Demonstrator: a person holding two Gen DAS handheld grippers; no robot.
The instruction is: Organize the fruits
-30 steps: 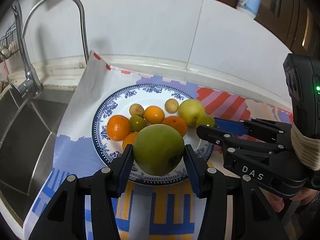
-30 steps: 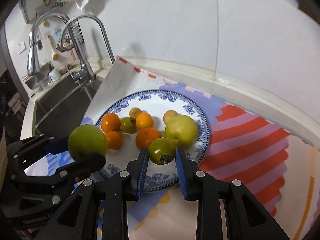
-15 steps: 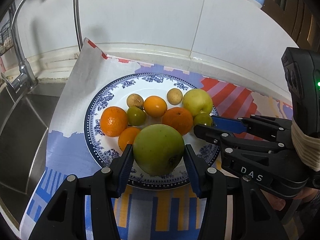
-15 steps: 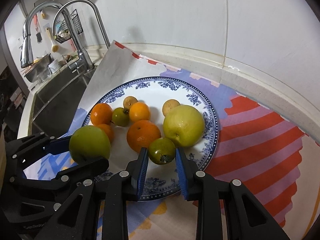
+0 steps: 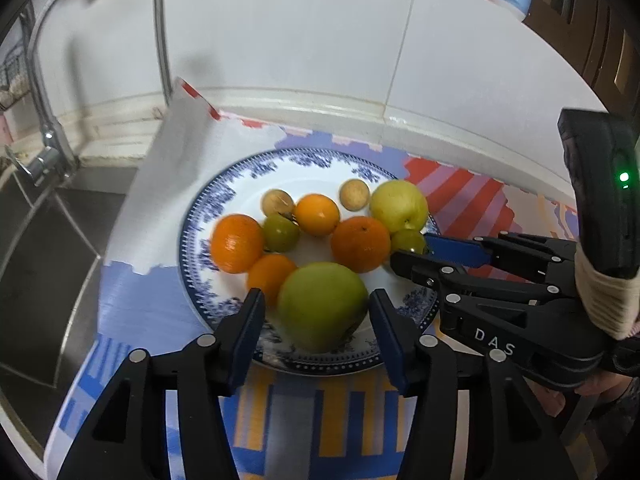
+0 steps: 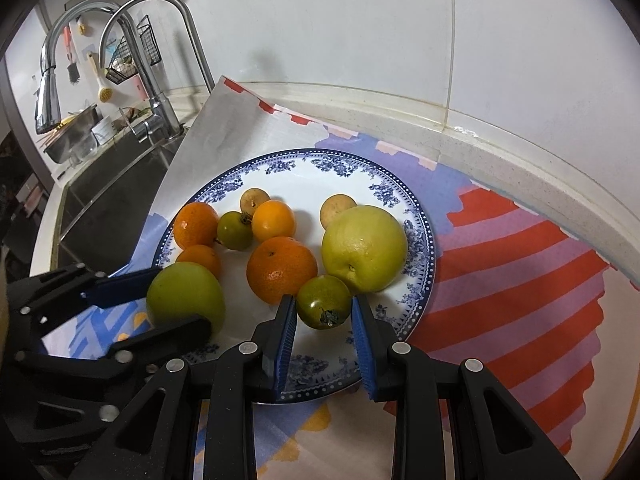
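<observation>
A blue-and-white plate (image 5: 224,204) (image 6: 400,196) on a colourful cloth holds several oranges, small green and brown fruits and a yellow-green pear (image 5: 398,205) (image 6: 364,248). My left gripper (image 5: 316,312) stands open around a large green apple (image 5: 322,306) (image 6: 184,300) that rests on the plate's near edge, with a gap on each side. My right gripper (image 6: 324,314) stands open around a small dark green fruit (image 6: 323,307) (image 5: 408,240) on the plate, fingers just clear of it.
A steel sink (image 5: 36,248) with a curved tap (image 5: 156,40) lies left of the cloth. A white tiled wall and raised counter ledge (image 6: 500,152) run behind the plate. The striped cloth (image 6: 512,280) extends to the right.
Both grippers have lowered toward the plate and opened. The green apple and the small green fruit now rest on the plate between the parted fingers.
</observation>
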